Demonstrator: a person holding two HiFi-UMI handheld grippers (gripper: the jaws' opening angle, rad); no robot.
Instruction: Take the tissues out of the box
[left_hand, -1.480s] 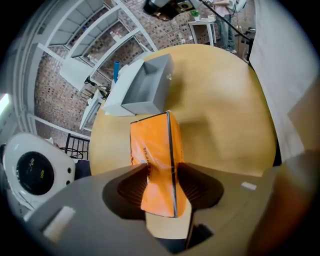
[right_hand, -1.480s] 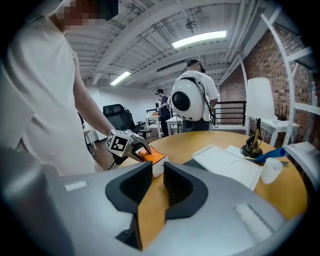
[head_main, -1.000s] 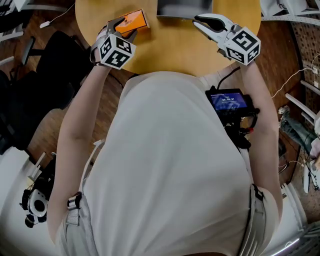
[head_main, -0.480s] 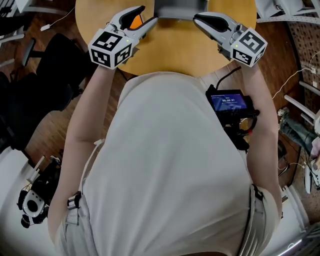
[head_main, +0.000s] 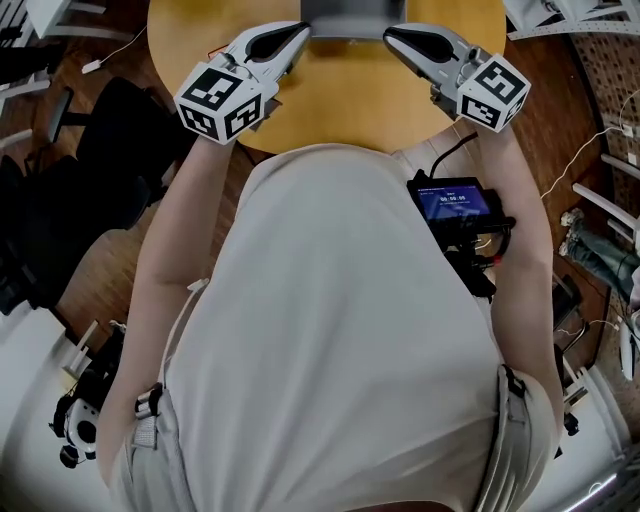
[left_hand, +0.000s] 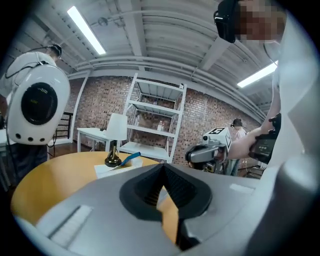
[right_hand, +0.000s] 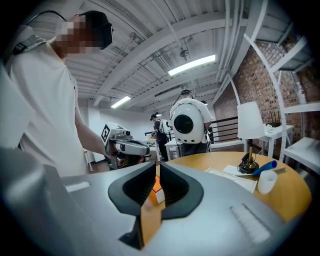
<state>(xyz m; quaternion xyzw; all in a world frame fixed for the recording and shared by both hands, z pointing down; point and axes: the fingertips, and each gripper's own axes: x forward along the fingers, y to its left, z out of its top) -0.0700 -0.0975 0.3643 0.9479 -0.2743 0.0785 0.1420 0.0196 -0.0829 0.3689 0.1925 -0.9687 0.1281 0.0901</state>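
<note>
The orange tissue box (right_hand: 156, 186) shows only in the right gripper view, through the slit between that gripper's jaws. It lies on the round wooden table (head_main: 350, 100) with a white patch on it. In the head view the box is hidden. My left gripper (head_main: 298, 30) points at the table's far middle, shut with nothing in it; its tips (left_hand: 162, 167) meet. My right gripper (head_main: 390, 33) faces it from the right. Its jaws (right_hand: 157, 167) are closing to a narrow gap, and nothing is pressed between them.
A grey object (head_main: 345, 15) sits at the table's far edge between the two grippers. A small lamp (right_hand: 248, 125), papers, a blue pen (right_hand: 265, 166) and a white cup (right_hand: 266, 181) stand on the table. A person with a white backpack (right_hand: 186, 122) stands beyond.
My left gripper has left the orange box, moved right toward the table's middle and shut. The box is now out of sight in the head view. The right gripper has barely moved.
</note>
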